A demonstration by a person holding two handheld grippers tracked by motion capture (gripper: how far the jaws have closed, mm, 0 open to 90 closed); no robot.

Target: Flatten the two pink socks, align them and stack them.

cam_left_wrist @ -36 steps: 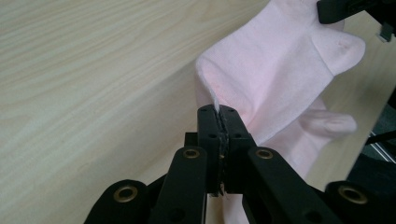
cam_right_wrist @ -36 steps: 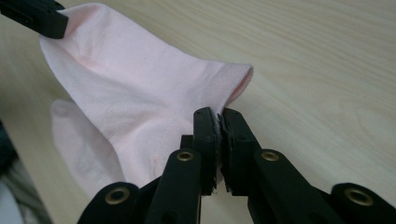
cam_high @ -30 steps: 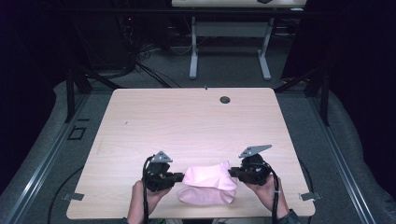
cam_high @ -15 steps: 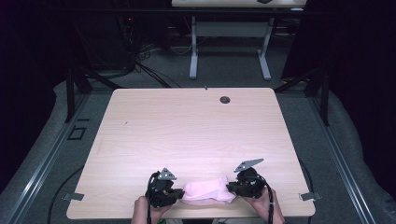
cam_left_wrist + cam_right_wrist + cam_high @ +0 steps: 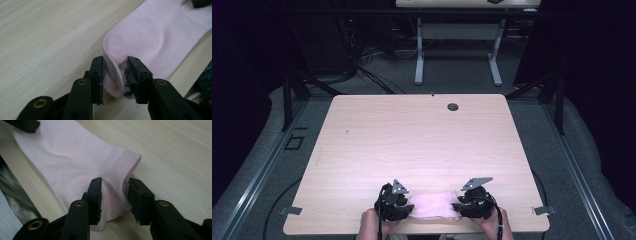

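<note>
Pink sock held at both ends, near edge of bench.

The pink sock (image 5: 432, 205) lies flat at the near edge of the bench (image 5: 422, 145). Left gripper (image 5: 115, 75) pinches a raised fold at the toe end; right gripper (image 5: 114, 193) pinches the cuff end. Judgement: keep both holds on the fabric alone, lift evenly and hold the sock taut, so neither end slips or drags over the bench edge. No containers observed.
</note>
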